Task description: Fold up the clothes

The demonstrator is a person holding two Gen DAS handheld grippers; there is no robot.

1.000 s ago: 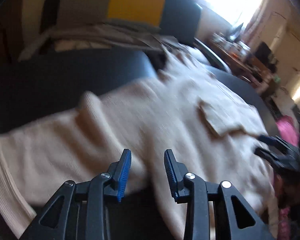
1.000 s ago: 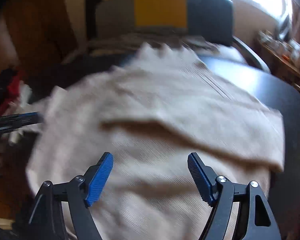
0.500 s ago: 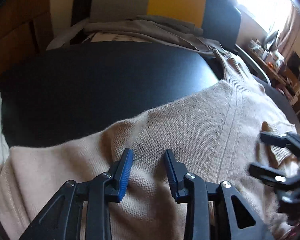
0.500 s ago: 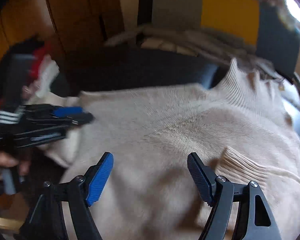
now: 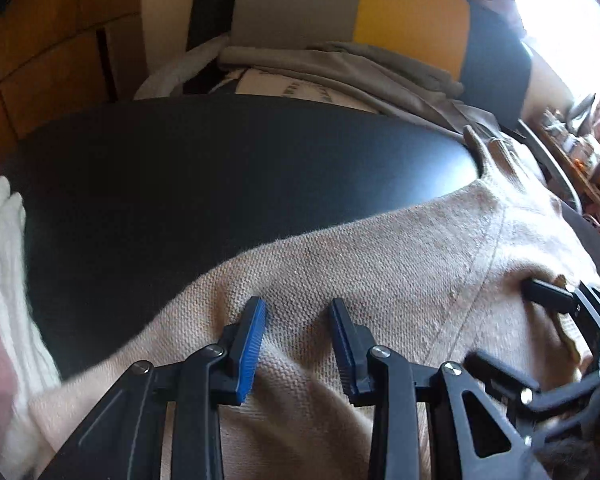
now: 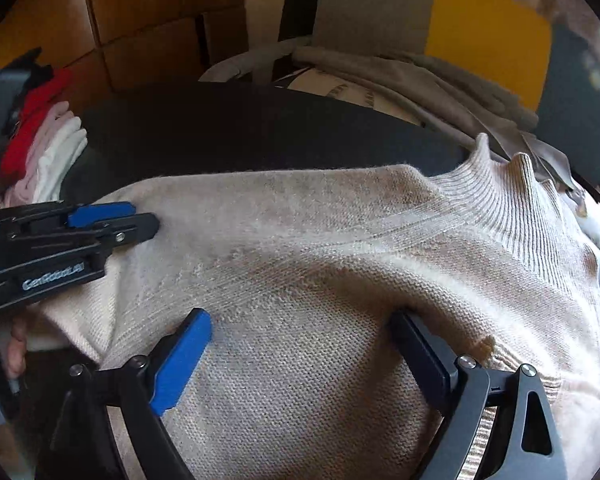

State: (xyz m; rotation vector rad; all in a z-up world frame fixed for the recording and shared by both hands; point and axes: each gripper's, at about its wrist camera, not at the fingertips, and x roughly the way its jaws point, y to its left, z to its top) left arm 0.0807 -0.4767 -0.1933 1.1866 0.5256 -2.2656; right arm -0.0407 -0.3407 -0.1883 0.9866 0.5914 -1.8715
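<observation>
**Kid:** Left gripper (image 5: pixel 298 344) first! What is it doing?

**Helper:** It sits low on the beige sweater (image 6: pixel 320 264), over by the sweater's left end. Its blue fingers (image 5: pixel 252 344) have a small gap between them. A little bump of knit is in that gap, but the fingers do not look squeezed on it. I cannot tell for sure.

**Kid:** And where is the sweater?

**Helper:** It lies spread on the black table (image 5: pixel 220 184), along the near edge. The far half of the table is bare. The sweater's long way runs left to right, and its ribbed collar (image 6: pixel 512 200) points at the far right corner.

**Kid:** Now the right gripper (image 6: pixel 300 360)?

**Helper:** Its jaws are spread wide. It holds nothing. One finger pokes under a fold of knit on the right.

**Kid:** Which one is closer to the collar?

**Helper:** The right one. The left one is closer to the left end, near the stack of white, pink and red clothes (image 6: pixel 48 148) at the table's left edge.

**Kid:** Is it folded?

**Helper:** It looks partly doubled over. How far along, I cannot say.
</observation>
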